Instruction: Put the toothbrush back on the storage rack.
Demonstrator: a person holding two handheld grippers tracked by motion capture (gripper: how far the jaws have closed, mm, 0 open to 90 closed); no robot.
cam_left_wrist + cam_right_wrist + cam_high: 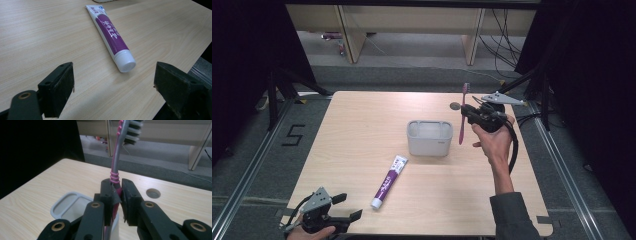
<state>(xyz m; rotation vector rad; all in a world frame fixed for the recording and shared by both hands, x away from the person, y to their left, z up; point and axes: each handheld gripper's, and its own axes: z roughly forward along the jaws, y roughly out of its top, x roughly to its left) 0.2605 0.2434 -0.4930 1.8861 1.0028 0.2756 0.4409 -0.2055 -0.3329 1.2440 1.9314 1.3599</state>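
- Wooden table point(362, 130), dark curtains around: your right gripper point(469, 114) clamps an upright pink toothbrush point(463, 112) just beside the grey holder point(429, 138).
- Keep the handle vertical over a compartment before lowering.
- Left gripper view: jaws wide, empty, facing the toothpaste tube's point(111, 36) cap.

Black jaws with brass-ringed pivots are seen on the right gripper point(117, 202). A grey sleeve point(512, 215) is worn; a black cable point(514, 145) is attached.

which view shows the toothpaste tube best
The left gripper view: the toothpaste tube lies close ahead, cap and purple label sharp. The high view shows it whole but small on the table.
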